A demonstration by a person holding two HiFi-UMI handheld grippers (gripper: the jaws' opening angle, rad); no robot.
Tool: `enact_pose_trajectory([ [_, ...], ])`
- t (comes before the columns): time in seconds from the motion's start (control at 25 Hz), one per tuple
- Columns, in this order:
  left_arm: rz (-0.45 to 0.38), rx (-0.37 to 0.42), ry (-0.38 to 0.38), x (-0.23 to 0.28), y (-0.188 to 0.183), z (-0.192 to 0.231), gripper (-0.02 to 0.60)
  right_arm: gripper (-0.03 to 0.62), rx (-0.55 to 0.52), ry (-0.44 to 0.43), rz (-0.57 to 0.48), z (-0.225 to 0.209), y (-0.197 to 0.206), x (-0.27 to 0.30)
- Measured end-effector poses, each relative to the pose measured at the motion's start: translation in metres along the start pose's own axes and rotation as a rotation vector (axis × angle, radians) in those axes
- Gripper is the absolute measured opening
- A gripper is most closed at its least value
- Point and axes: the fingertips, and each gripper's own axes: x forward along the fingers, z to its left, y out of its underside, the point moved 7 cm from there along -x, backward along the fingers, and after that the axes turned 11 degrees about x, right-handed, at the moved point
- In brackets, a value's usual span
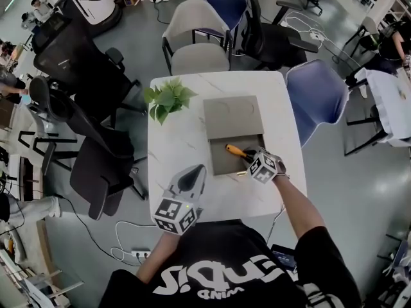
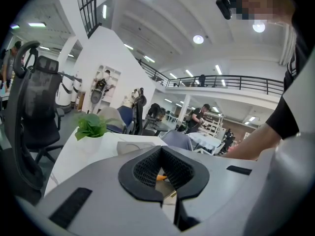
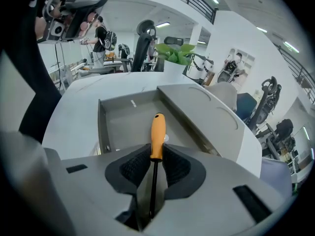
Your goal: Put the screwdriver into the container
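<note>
Right gripper [image 3: 156, 154] pinched narrow on screwdriver [image 3: 157, 132] at the handle base, with the orange handle out over the open container [image 3: 120, 124]. Left gripper [image 2: 162, 156] jaws together, empty, over near-left table [image 1: 173, 146].

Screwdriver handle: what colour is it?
The screwdriver handle is orange, its shaft black; clearest in the right gripper view, held by the right gripper.

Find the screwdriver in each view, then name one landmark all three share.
Head view: right of centre, screwdriver over the container.
Left gripper view: low centre, an orange sliver beyond the jaws, probably it.
Right gripper view: centre, in the hand-held gripper.
Landmark: plant.
</note>
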Motion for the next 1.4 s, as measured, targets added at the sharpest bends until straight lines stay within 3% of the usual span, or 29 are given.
enact_pose_trajectory([
  [0.48, 0.027, 0.014, 0.007, 0.001, 0.004, -0.002, 0.014, 0.072, 0.006, 0.014, 0.063, -0.001, 0.000, 0.009],
  [0.96, 0.038, 0.030, 0.027, -0.003, 0.008, -0.003, 0.014, 0.143, 0.034, 0.044, 0.046, 0.000, 0.000, 0.000],
  [1.08, 0.038, 0.033, 0.034, -0.005, 0.008, -0.006, 0.014, 0.133, 0.044, 0.053, 0.025, 0.001, -0.003, -0.008],
  [1.4, 0.023, 0.040, 0.055, -0.010, 0.008, -0.013, 0.014, 0.026, 0.083, 0.091, -0.054, 0.007, -0.014, -0.035],
])
